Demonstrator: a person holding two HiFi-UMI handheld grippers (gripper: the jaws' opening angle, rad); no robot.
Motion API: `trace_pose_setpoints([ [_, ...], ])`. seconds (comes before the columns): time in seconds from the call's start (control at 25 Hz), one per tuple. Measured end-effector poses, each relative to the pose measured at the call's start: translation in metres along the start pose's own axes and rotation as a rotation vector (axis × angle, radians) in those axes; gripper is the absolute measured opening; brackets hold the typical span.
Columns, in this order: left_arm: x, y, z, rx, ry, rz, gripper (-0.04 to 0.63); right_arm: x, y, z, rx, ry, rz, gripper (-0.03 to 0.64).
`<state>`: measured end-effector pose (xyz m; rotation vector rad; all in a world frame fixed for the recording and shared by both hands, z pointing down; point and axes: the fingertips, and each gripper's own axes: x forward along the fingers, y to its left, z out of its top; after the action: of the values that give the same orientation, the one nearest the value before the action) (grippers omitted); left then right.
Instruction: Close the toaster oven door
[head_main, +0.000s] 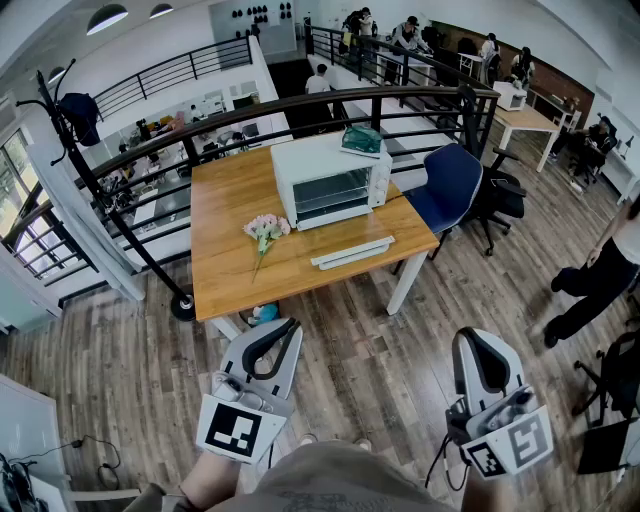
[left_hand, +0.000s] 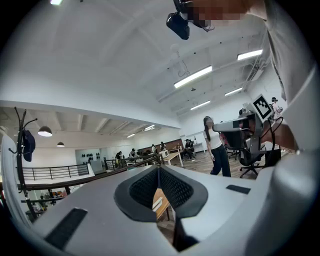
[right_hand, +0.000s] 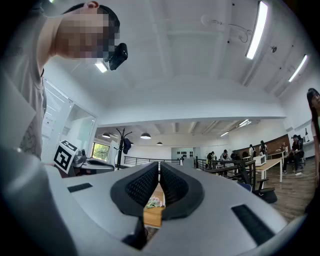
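Both grippers are low in the head view, over the wood floor and well short of the table.

Left gripper: in its own view I read the jaws clenched, pads meeting along one line, nothing between them. Only a sliver of table edge shows through the notch below.

Right gripper: same reading in its view, jaws pressed together and empty. Below them I see the table edge and a bit of the flowers.

Wooden table ahead, with white legs. Near its front edge lies a flat white tray. To the left of the tray is a small bunch of pale flowers.

The white toaster oven stands toward the back right of the table, with its front facing me and racks visible. From here I cannot tell whether its door is down or up. A green packet rests on its top.

A blue chair is just beside the table's right end. A black railing runs behind it. A person walks at the right, and more people sit at desks beyond.
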<state>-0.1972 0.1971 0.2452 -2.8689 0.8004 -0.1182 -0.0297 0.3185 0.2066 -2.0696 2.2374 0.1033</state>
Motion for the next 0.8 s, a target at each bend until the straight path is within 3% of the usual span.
trace_pose_setpoints([
  [0.44, 0.02, -0.037, 0.006, 0.012, 0.011, 0.0, 0.026, -0.019, -0.032, -0.009, 0.014, 0.018, 0.025, 0.038],
  [0.6, 0.02, -0.034, 0.011, 0.004, -0.033, 0.104, 0.028, -0.027, -0.048, -0.009, 0.038, -0.017, 0.01, 0.04],
  [0.64, 0.018, -0.032, 0.011, -0.009, -0.045, 0.142, 0.066, -0.03, -0.052, -0.011, 0.045, -0.029, -0.005, 0.05],
  [0.72, 0.016, -0.031, 0.006, -0.033, -0.046, 0.195, 0.168, -0.036, -0.06, -0.018, 0.05, -0.027, -0.016, 0.201],
  [0.8, 0.019, -0.035, 0.0, -0.035, -0.027, 0.209, 0.197, -0.037, -0.067, -0.024, 0.063, -0.017, -0.016, 0.201],
])
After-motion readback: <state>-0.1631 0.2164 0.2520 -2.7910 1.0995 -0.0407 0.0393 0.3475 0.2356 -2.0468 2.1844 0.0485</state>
